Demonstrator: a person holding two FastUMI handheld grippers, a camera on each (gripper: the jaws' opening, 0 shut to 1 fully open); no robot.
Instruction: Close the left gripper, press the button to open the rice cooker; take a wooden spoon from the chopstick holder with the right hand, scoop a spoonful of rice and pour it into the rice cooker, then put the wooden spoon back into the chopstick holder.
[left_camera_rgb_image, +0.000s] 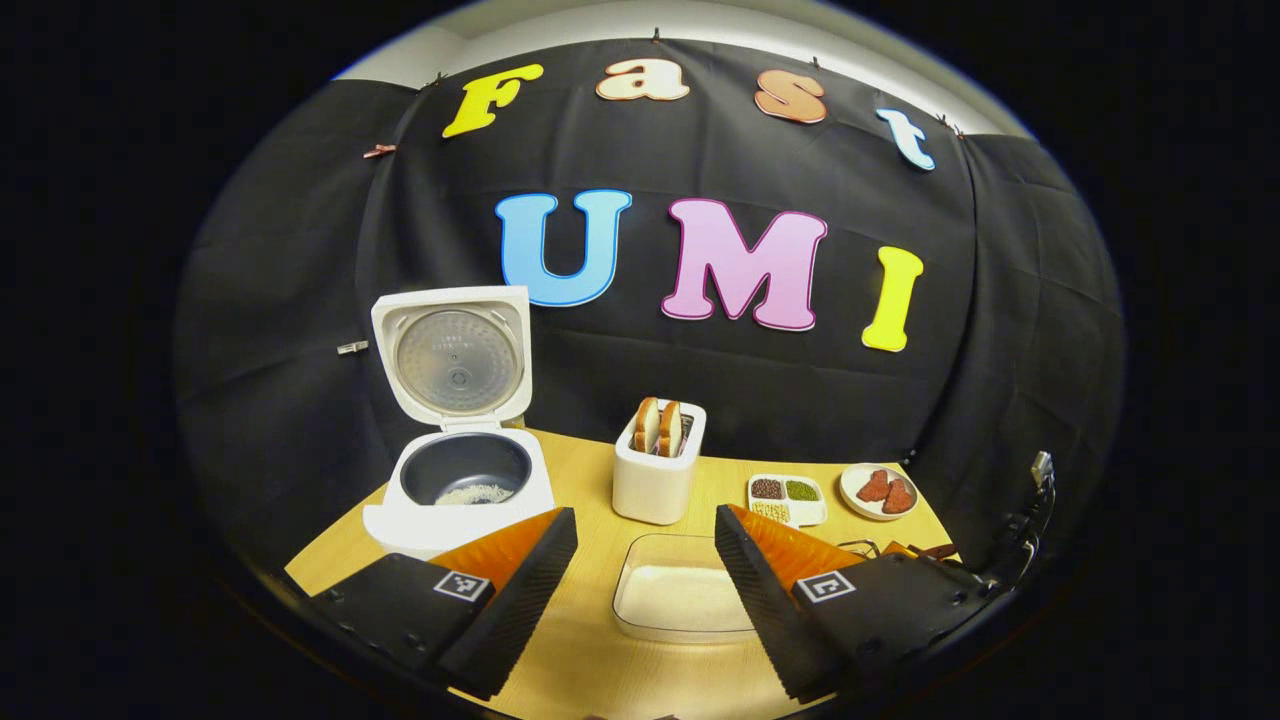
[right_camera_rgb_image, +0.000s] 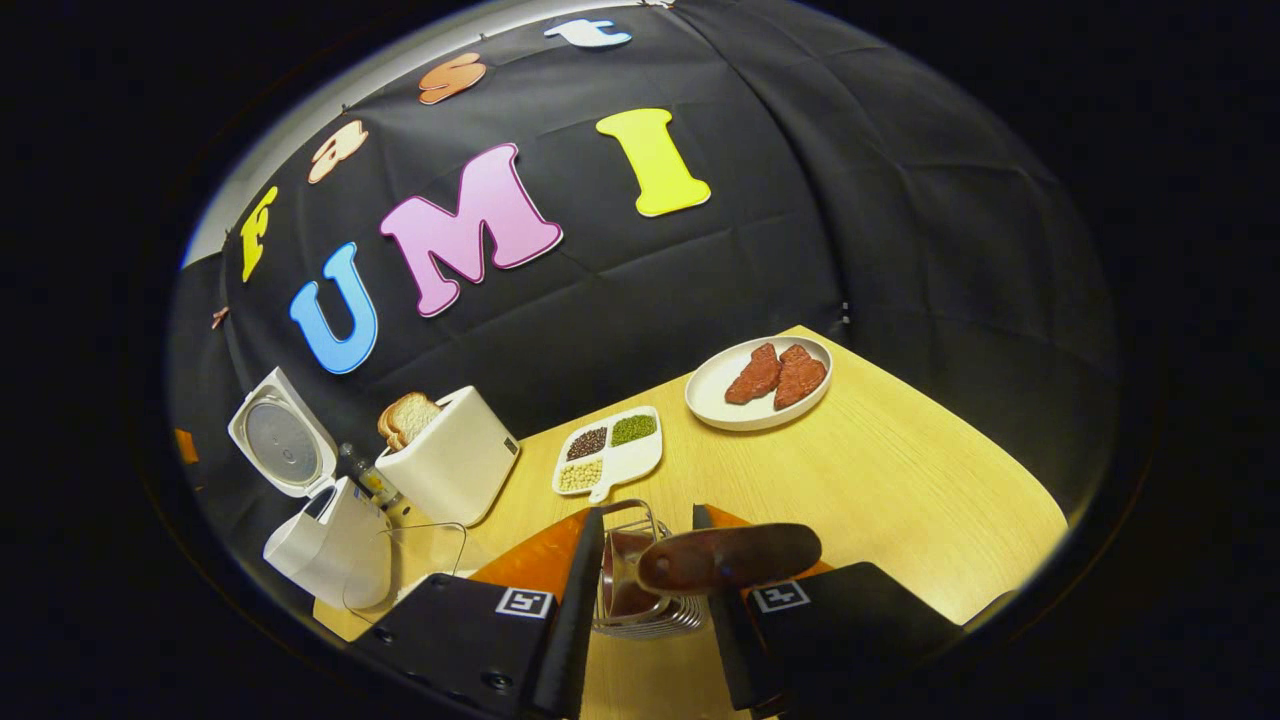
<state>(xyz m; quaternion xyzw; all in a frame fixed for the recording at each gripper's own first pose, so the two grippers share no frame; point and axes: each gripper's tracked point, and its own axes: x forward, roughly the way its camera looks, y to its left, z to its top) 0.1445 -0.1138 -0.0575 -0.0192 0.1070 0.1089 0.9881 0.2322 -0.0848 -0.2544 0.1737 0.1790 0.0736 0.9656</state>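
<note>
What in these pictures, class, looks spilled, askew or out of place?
Nothing stands out. The rice cooker stands open with rice inside, and the wooden spoon sits in the chopstick holder between the right gripper's fingers.

- We count 1 rice cooker (left_camera_rgb_image: 460, 470), lid up.
- 1 toaster (left_camera_rgb_image: 657, 473) holding 2 bread slices (left_camera_rgb_image: 657, 426).
- 1 divided dish (right_camera_rgb_image: 610, 453) with 3 filled compartments.
- 1 plate (right_camera_rgb_image: 757, 384) carrying 2 meat pieces (right_camera_rgb_image: 776, 375).
- 1 clear rice tray (left_camera_rgb_image: 678, 598).
- 1 wire chopstick holder (right_camera_rgb_image: 640, 585).
- 1 wooden spoon (right_camera_rgb_image: 728, 556).
</note>
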